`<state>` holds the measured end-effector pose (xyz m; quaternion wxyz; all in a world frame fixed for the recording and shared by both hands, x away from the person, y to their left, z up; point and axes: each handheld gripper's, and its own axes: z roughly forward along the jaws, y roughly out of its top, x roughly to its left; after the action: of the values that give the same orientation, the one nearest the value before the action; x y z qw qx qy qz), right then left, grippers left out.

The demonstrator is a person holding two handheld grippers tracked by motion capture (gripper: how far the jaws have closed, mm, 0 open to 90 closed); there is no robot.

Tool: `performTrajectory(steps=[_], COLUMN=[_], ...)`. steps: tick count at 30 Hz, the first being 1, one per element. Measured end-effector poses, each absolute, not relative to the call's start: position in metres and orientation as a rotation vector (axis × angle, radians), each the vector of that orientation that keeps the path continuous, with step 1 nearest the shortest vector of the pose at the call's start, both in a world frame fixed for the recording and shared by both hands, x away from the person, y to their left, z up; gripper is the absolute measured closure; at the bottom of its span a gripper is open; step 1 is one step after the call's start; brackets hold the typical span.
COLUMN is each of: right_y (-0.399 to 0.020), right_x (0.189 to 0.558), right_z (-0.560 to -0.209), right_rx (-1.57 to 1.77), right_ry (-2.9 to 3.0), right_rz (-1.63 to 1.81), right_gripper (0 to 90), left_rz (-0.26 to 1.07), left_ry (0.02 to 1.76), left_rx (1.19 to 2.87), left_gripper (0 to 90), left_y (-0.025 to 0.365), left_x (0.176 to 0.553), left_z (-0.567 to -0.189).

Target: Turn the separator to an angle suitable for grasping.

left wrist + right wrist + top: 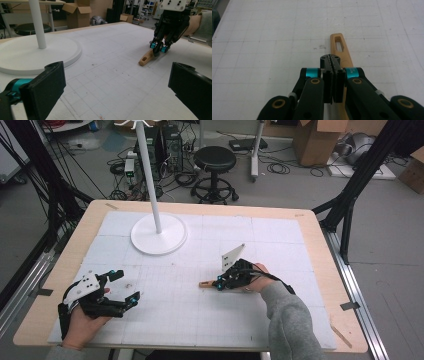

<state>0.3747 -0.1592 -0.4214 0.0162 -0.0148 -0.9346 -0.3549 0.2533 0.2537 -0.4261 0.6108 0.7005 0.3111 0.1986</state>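
A flat wooden handle (pixel 340 47) with a slot near its far end is lying on the white gridded mat (pixel 200 310) that is covering the bench (pixel 325 270), right of the middle in the high view. The right gripper (pixel 220 283) is being held directly over this handle, its tips pointing toward the person's left. In the right gripper view its jaws are being pressed flat against each other, clenched, with no gap between the pads; the wood is passing beneath them and running on ahead, so nothing is being grasped between the pads. In the left gripper view the same jaws are being seen resting down at the near part of the wooden handle (pixel 147 58); whether the tips are touching the wood cannot be told.

The left gripper (pixel 125 290) is being held low over the left part of the mat, well apart from the handle. Its jaws are being kept released, standing wide with bare mat between them in the left gripper view.

A white stand (pixel 159 234) with a round base and an upright pole is being carried on the far part of the mat.
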Motion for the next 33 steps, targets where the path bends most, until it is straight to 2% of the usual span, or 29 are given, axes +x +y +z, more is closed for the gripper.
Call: performTrajectory(steps=[33], right_y=[-0.148], right_x=[0.386], right_z=[-0.428], right_rx=[-0.196], right_ry=[-2.998], right_rz=[-1.032], right_gripper=[90.0], left_rz=[0.448], left_ry=[0.709], left_rx=[1.621], left_gripper=[1.7], left_y=[0.252], left_x=[0.252], left_z=[-0.426])
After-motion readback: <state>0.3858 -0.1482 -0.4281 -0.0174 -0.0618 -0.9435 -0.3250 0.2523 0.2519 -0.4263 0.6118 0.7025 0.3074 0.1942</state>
